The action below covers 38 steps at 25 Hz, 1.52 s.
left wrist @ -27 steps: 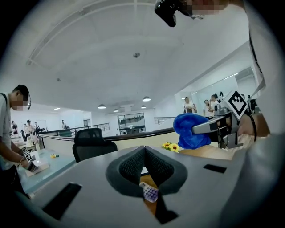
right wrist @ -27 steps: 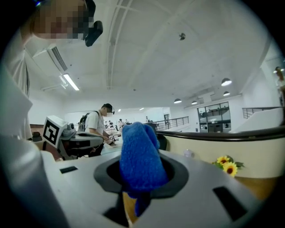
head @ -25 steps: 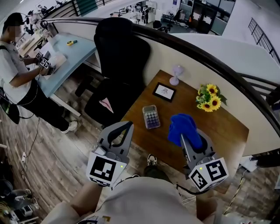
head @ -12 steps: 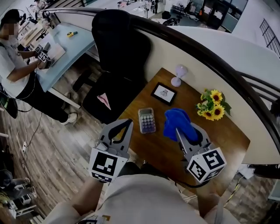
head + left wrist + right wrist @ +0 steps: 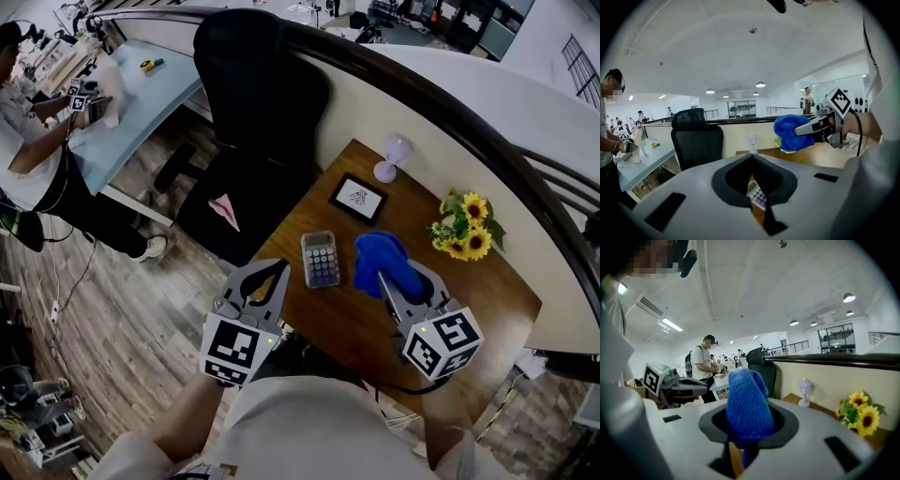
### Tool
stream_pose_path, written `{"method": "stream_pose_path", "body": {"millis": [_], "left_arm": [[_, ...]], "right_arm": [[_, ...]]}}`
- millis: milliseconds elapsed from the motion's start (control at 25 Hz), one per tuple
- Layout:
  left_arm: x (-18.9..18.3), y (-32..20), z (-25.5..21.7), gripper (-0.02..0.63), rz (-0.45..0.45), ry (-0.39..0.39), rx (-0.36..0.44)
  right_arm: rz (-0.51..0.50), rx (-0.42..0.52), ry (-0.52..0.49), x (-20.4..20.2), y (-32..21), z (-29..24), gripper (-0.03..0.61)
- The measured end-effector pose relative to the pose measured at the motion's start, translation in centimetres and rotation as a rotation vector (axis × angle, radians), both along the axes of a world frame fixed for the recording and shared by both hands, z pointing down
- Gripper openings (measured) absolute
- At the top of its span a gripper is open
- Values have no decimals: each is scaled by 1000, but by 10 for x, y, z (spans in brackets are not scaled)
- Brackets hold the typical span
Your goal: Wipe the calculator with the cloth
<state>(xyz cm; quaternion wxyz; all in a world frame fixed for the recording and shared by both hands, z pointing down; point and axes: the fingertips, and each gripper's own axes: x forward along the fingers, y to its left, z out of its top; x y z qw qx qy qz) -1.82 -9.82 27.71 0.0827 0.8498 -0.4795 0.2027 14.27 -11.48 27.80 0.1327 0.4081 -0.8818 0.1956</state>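
Right gripper [image 5: 398,281] pinches blue cloth [image 5: 377,255] over wooden table [image 5: 487,291]; left gripper [image 5: 277,274] closed near calculator [image 5: 321,260], office chair [image 5: 253,112] beyond.

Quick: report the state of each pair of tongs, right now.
Left tongs: shut, holding nothing.
Right tongs: shut on the blue cloth.

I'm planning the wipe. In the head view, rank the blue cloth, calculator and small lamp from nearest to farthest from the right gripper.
1. Blue cloth: clamped in the right gripper.
2. Calculator: to the gripper's left, flat on the table.
3. Small lamp: at the table's far edge.
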Motion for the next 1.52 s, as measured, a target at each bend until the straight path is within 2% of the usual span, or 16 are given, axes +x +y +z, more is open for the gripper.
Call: {"method": "stream_pose_path", "body": {"millis": [320,640,1080,1320,1520], "left_arm": [[-4,-17,63,3,25,24,-129],[3,-35,138,3,20,55,-209],[16,-45,237,3,70,90,-360],[21,-43,283,3,89,107,-439],[26,-41,304,3,97,135,-470]], "right_arm": [[-25,-69,69,-26,-30,56,112],[-136,-139,171,-57,-49,132,117],[-223,-196,217,-101,-65,219,120],[-274,-245,318,-114,-71,257,120],[-298,-266,307,-124,-76,273,120]]}}
